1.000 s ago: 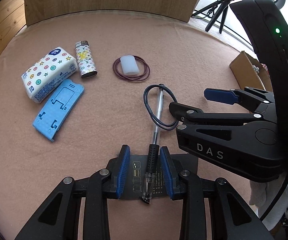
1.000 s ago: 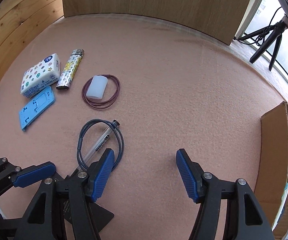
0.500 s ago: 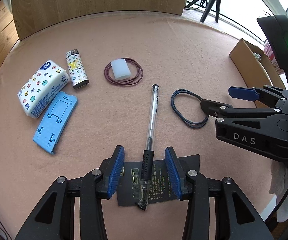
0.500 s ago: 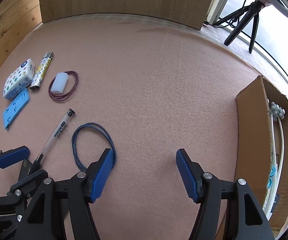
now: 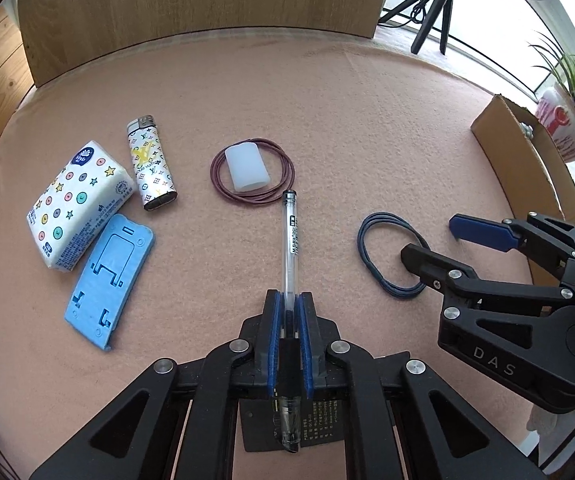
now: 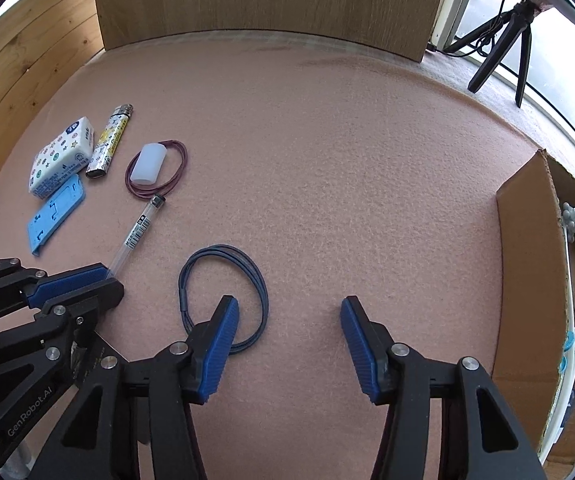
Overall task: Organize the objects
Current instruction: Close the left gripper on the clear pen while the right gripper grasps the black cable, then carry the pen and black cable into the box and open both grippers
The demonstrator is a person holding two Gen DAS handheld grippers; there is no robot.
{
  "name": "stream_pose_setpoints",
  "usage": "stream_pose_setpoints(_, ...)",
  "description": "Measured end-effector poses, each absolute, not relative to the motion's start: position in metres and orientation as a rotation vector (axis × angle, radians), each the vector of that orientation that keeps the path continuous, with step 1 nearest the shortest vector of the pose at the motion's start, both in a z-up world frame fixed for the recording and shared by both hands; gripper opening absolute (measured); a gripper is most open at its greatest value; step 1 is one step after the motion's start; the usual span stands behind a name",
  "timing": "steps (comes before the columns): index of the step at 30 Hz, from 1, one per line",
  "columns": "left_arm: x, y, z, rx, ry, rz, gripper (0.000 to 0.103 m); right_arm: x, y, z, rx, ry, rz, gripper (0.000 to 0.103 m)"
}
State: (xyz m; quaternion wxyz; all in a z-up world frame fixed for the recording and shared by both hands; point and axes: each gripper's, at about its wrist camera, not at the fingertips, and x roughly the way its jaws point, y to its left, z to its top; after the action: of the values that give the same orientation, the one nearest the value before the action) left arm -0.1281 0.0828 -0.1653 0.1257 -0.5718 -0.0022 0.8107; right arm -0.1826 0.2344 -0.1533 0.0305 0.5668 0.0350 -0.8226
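Note:
A clear pen [image 5: 292, 236] with a black grip lies on the pink cloth, pointing away from me. My left gripper [image 5: 289, 300] is shut on its grip end, above a black card [image 5: 327, 424]. The same pen [image 6: 137, 232] runs into the left gripper [image 6: 87, 280] in the right wrist view. A dark blue cord loop [image 6: 223, 252] lies to the pen's right. My right gripper [image 6: 287, 312] hovers at the loop's near edge with its jaws closing; its left finger covers part of the cord and no pad presses on it. From the left wrist, the right gripper [image 5: 439, 240] sits beside the loop [image 5: 391, 256].
A tissue pack [image 5: 75, 204], patterned lighter [image 5: 149, 164] and blue phone stand [image 5: 109, 280] lie at the left. A white cap [image 5: 246, 168] rests inside a maroon cord ring [image 5: 223, 184]. A cardboard box [image 6: 527, 260] stands at the right edge, a tripod [image 6: 503, 40] beyond.
The blue loop came off the pen and slid right with the right gripper. The left jaws opened a little, then closed onto the pen. The right jaws narrowed.

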Motion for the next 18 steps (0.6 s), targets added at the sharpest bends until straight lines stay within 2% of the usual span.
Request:
stream_pose_setpoints(4, -0.123, 0.072, -0.163, -1.673, -0.117, 2.365, 0.009, -0.180, 0.227, -0.152, 1.725, 0.124, -2.510, 0.013)
stream_pose_setpoints(6, -0.123, 0.068, -0.162, -1.675, -0.172, 2.364, 0.009, -0.178, 0.225, -0.151, 1.722, 0.135, -2.507, 0.002)
stream_pose_setpoints(18, -0.108, 0.060, -0.137, -1.612, -0.231, 2.371, 0.009, -0.146, 0.265, -0.115, 1.611, -0.107, -2.606, 0.002)
